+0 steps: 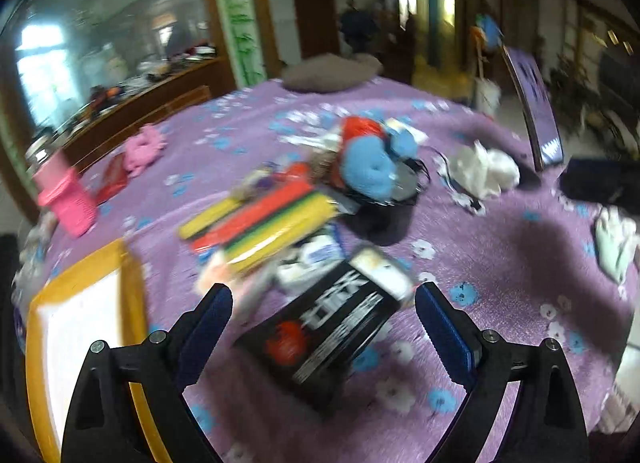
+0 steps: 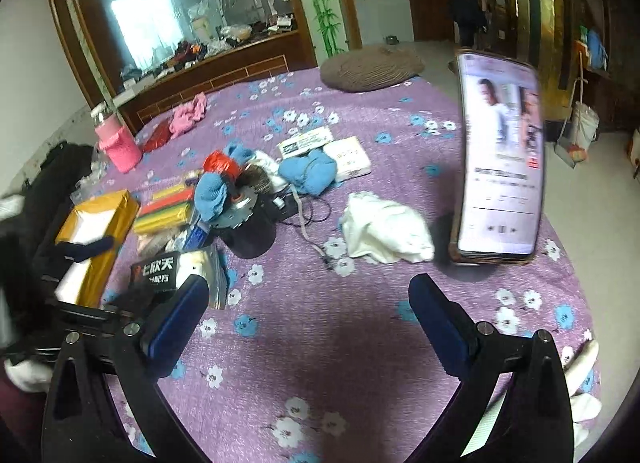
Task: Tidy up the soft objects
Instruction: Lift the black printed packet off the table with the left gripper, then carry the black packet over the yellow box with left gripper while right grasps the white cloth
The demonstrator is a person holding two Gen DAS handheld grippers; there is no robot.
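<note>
Your left wrist view is smeared with blur, so the pile at its centre reads only as colour: a blue soft toy (image 1: pixel 366 169) with a red patch on top, and lettering on the black box (image 1: pixel 328 337) low in the frame that you cannot read there. In the right wrist view the orange-edged box (image 2: pixel 94 241) at centre left is partly covered by a dark gripper body, and pale cloth at the lower right edge is cut off by the lens rim. Everything lies on the bed (image 2: pixel 320 343), under a purple flowered cover. A white cloth (image 2: pixel 386 231) sits crumpled at the centre of the right view, just left of a propped phone (image 2: pixel 500 155) with its screen lit. A blue sock (image 2: pixel 308 171) lies above it, beside a dark round container (image 2: pixel 252 231) with a cable trailing from it. A pink knitted piece (image 2: pixel 188 113) rests in the upper left, near a pink-sleeved bottle (image 2: pixel 116 139). Your left claw (image 1: pixel 324 323) stands wide open above the black box, gripping nothing. Your right claw (image 2: pixel 308 311) is also spread wide over bare cover, empty, both angled down at the bed.
</note>
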